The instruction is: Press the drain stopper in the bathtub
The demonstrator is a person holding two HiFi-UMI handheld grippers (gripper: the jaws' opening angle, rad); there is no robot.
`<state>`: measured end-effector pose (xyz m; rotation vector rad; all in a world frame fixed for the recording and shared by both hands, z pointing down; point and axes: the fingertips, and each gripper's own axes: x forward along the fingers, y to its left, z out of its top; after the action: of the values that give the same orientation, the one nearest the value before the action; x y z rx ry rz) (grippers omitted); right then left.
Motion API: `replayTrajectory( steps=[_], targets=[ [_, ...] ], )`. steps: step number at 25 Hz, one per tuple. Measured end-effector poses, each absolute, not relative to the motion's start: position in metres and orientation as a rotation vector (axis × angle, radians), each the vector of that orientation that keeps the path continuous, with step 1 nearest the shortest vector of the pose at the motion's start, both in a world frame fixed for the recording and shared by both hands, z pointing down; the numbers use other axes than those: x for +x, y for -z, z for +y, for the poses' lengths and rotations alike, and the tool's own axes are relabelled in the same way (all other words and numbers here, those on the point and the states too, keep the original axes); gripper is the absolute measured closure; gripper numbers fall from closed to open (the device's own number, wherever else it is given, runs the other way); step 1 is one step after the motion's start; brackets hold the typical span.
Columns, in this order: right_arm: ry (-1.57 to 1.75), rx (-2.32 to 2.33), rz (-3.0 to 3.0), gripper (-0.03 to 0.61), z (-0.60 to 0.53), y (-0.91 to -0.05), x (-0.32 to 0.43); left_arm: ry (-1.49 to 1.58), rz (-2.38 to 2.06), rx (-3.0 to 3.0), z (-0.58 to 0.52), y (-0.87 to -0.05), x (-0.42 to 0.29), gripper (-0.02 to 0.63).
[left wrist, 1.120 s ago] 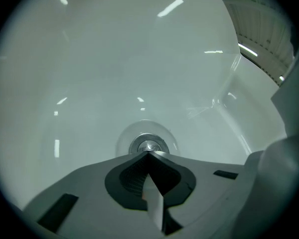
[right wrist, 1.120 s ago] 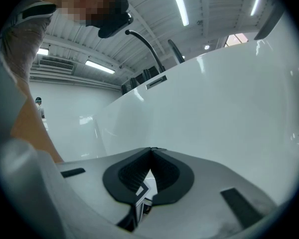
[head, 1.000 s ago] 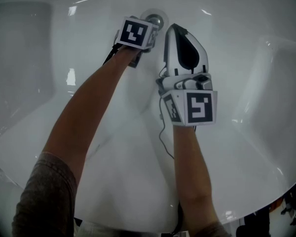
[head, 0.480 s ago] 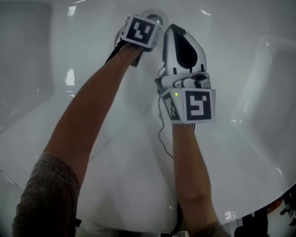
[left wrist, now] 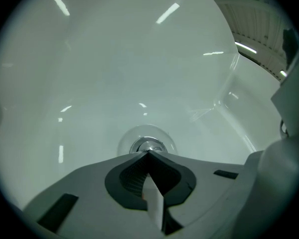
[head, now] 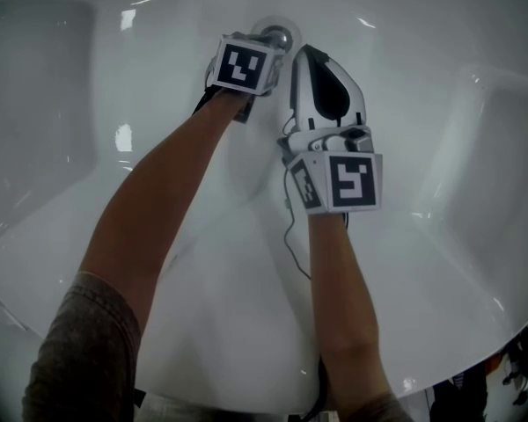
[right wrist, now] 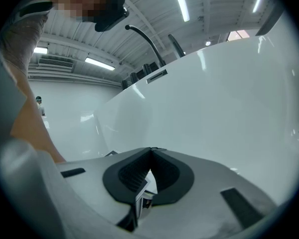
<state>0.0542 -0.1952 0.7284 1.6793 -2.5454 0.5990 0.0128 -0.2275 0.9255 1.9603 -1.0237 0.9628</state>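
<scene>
Left tool (left wrist: 148,154) | shifted back slightly | drain stopper (head: 277,35) showing again

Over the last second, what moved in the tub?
The left gripper nudged forward over the stopper, then drew back a little, jaws shut. The right gripper stayed beside it, also shut. Nothing was grasped or released.

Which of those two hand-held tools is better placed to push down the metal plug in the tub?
The left. The left gripper is shut, and the drain stopper shows just beyond its tips in the left gripper view. The right gripper, also shut, faces only the bathtub wall.
</scene>
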Motion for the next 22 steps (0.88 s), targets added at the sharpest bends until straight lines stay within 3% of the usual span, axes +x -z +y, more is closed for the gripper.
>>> replayTrajectory(
  steps=[11, 22],
  targets=[
    [-0.549, 1.679, -2.501, 0.580, -0.192, -0.724, 0.060, -0.935, -1.048, 1.926, -0.199, -0.902, -0.005, 0.614],
    [-0.557, 1.662, -2.438, 0.580, -0.168, -0.656, 0.061, -0.914, -1.061, 1.922, -0.178, -0.800, -0.008, 0.614]
  ],
)
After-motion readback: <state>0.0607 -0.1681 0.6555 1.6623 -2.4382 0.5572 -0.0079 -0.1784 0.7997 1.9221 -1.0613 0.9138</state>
